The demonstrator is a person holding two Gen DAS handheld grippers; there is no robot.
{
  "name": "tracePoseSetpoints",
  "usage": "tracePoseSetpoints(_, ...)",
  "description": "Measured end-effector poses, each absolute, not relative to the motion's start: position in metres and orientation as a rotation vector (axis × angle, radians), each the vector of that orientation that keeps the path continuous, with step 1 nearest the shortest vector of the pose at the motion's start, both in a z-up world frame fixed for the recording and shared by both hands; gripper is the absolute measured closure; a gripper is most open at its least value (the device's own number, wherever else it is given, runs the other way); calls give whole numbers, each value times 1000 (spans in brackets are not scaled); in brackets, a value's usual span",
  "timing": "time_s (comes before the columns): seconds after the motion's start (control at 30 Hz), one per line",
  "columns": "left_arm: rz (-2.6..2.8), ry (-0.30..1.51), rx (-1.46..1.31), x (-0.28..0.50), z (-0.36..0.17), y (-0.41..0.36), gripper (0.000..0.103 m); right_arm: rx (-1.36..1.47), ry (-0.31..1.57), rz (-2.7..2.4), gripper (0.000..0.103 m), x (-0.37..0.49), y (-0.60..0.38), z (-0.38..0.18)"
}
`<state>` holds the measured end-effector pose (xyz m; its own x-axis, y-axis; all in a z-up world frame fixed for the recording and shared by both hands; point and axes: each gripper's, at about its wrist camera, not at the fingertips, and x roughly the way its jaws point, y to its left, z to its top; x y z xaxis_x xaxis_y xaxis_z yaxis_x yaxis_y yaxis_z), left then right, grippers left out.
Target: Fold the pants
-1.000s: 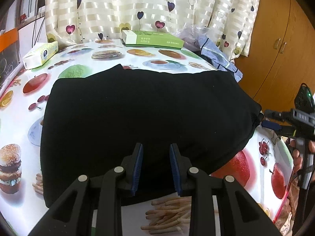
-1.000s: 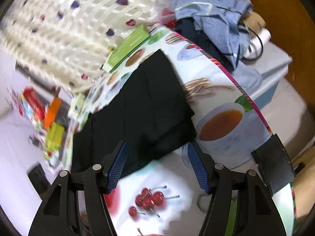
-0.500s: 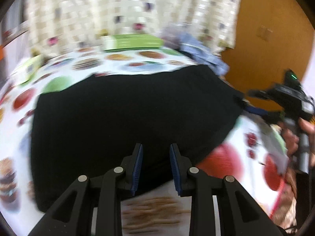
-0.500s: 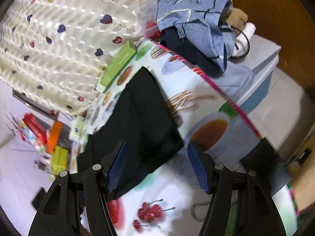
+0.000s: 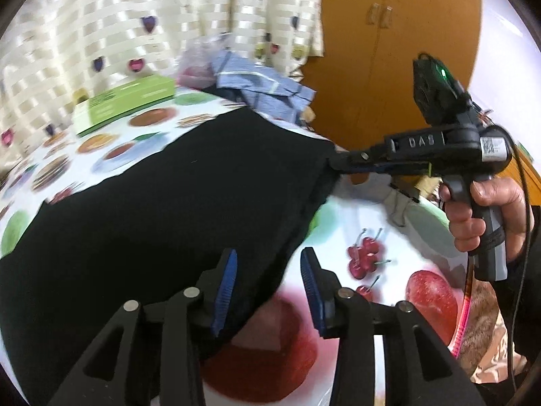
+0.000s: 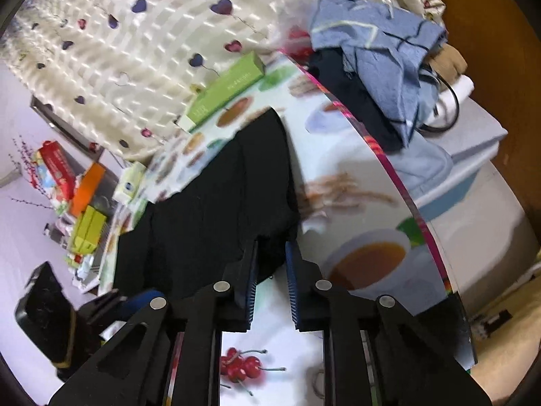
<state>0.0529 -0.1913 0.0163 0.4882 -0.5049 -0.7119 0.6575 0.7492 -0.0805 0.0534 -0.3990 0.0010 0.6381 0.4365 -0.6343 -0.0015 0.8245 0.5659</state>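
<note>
Black pants (image 5: 162,209) lay folded across the counter (image 5: 382,237), on its fruit-printed cloth. At their right-hand corner, the right gripper (image 6: 270,260) was closing its jaws, with a bunch of the black fabric between the blue pads. The left gripper (image 5: 267,280) hovered over the near edge of the pants, jaws opening, nothing pinched between them. A green box (image 5: 125,101) sat near the heart-patterned curtain (image 5: 135,27), beside crumpled blue clothes (image 6: 382,57).
</note>
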Motion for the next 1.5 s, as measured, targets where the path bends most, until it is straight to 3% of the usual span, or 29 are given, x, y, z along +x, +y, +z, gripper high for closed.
tracePoseSetpoints(0.23, -778, 778, 321, 58, 8, -227, 50, 575, 797, 307, 88, 55, -399, 18)
tracePoseSetpoints(0.47, -723, 780, 372, 73, 5, -253, 51, 576, 783, 331, 89, 57, -395, 25)
tracePoseSetpoints(0.5, -705, 776, 379, 74, 5, -256, 58, 578, 782, 339, 88, 56, -395, 26)
tracePoseSetpoints(0.53, -684, 774, 378, 75, 5, -257, 75, 588, 782, 350, 88, 56, -396, 25)
tracePoseSetpoints(0.6, -672, 784, 344, 80, 6, -255, 91, 611, 783, 356, 85, 55, -398, 22)
tracePoseSetpoints(0.67, -679, 807, 279, 85, 6, -248, 93, 622, 785, 331, 72, 52, -401, 19)
tracePoseSetpoints(0.7, -685, 813, 247, 87, 7, -244, 93, 653, 774, 329, 48, 49, -404, 16)
tracePoseSetpoints(0.73, -690, 818, 220, 89, 7, -242, 94, 682, 770, 322, 33, 47, -407, 13)
tracePoseSetpoints(0.77, -699, 824, 195, 90, 7, -239, 94, 712, 768, 312, 33, 45, -409, 10)
tracePoseSetpoints(1.0, -714, 839, 145, 93, 7, -236, 94, 944, 837, 336, 33, 52, -410, -21)
tracePoseSetpoints(1.27, -723, 834, 142, 93, 8, -236, 94, 928, 852, 307, 35, 90, -387, -19)
tracePoseSetpoints(1.3, -726, 835, 140, 93, 8, -236, 94, 925, 855, 319, 48, 92, -384, -19)
tracePoseSetpoints(1.33, -730, 837, 138, 92, 8, -234, 94, 893, 866, 307, 67, 94, -379, -17)
tracePoseSetpoints(1.37, -732, 838, 132, 92, 8, -233, 94, 865, 870, 289, 76, 94, -377, -17)
tracePoseSetpoints(1.5, -748, 849, 83, 91, 13, -223, 92, 838, 868, 278, 85, 91, -380, -17)
